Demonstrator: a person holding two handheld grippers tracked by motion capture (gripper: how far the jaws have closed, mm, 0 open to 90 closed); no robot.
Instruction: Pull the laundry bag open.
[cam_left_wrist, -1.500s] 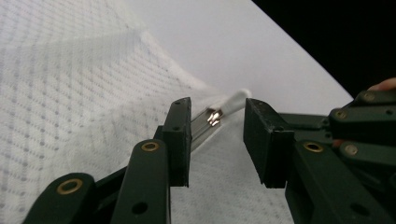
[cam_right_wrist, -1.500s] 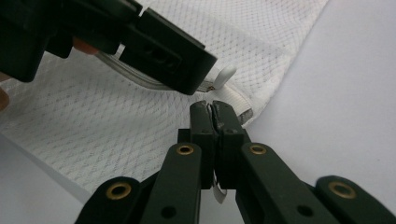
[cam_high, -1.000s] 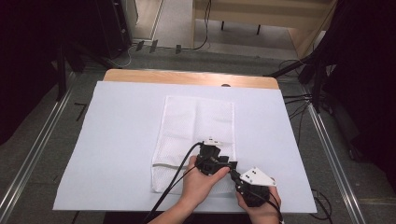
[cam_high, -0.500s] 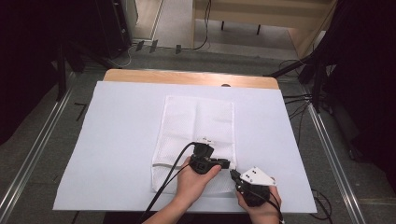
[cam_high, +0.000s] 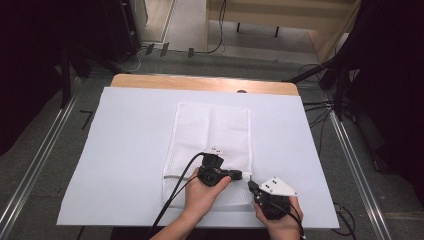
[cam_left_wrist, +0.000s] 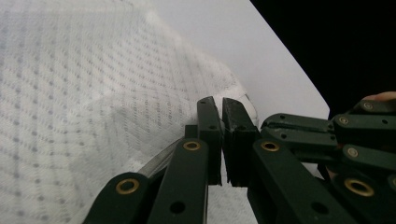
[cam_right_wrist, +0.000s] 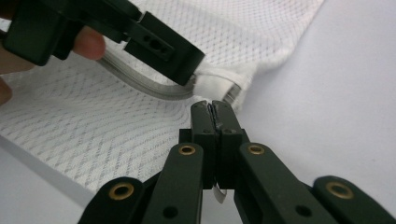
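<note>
A white mesh bag (cam_high: 210, 130) lies flat on the white sheet (cam_high: 125, 150), its near right corner by both grippers. My left gripper (cam_high: 245, 175) points right along the bag's near edge. Its jaws have just been closing, and they stand shut on the bag's white corner hem (cam_right_wrist: 215, 81), seen close in the left gripper view (cam_left_wrist: 222, 105). A grey band (cam_right_wrist: 140, 79) curves from under its jaw. My right gripper (cam_high: 251, 185) sits just right of it, shut on a thin metal tab (cam_right_wrist: 217, 193) at the corner (cam_right_wrist: 214, 106).
The sheet covers a wooden table whose bare far edge (cam_high: 200, 82) shows. Black cables (cam_high: 175, 195) trail from the grippers over the near edge. Metal rails (cam_high: 35, 170) and a dark floor flank the table.
My left gripper shifted a little to the left along the bag's near edge and its jaws came together on the corner. The right gripper kept still.
</note>
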